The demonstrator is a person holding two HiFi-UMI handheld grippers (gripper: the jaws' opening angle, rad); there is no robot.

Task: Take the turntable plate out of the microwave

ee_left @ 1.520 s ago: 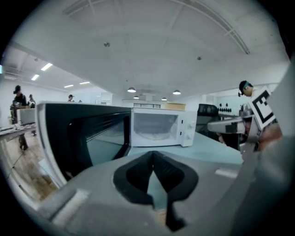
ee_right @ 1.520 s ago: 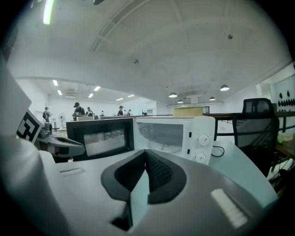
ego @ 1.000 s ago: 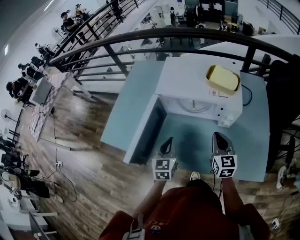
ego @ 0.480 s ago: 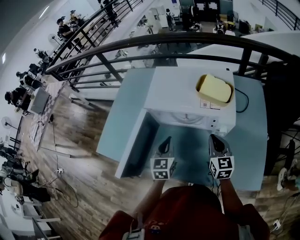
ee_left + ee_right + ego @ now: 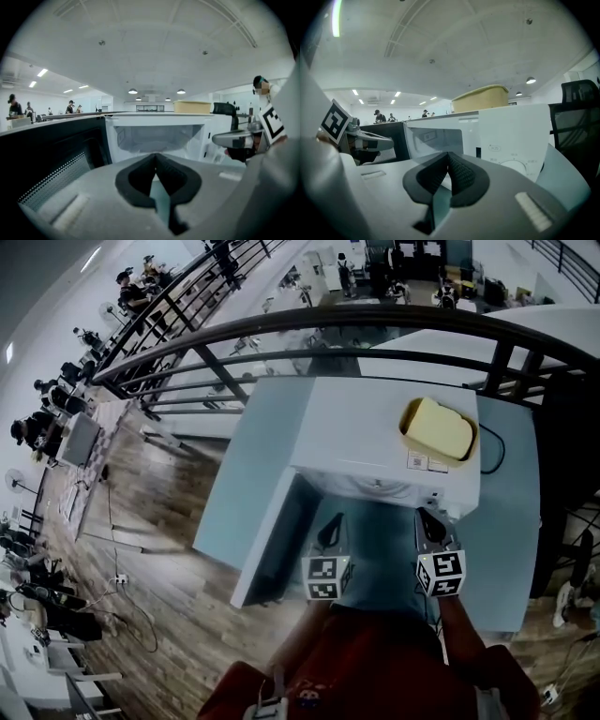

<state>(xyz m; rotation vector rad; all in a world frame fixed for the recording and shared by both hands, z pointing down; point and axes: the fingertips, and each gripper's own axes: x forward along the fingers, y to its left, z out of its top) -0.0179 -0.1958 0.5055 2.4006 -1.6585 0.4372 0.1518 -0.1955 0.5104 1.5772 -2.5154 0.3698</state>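
Microwave point(image 5: 375, 432) on table point(image 5: 506, 549), door point(image 5: 272, 540) swung open to the left. Left gripper point(image 5: 336, 519) and right gripper point(image 5: 425, 516) both clenched, nothing between jaws, side by side just before the open cavity. Plate point(image 5: 146, 148): faint pale shape on cavity floor, hard to make out. Yellow tub point(image 5: 439, 427) on top.
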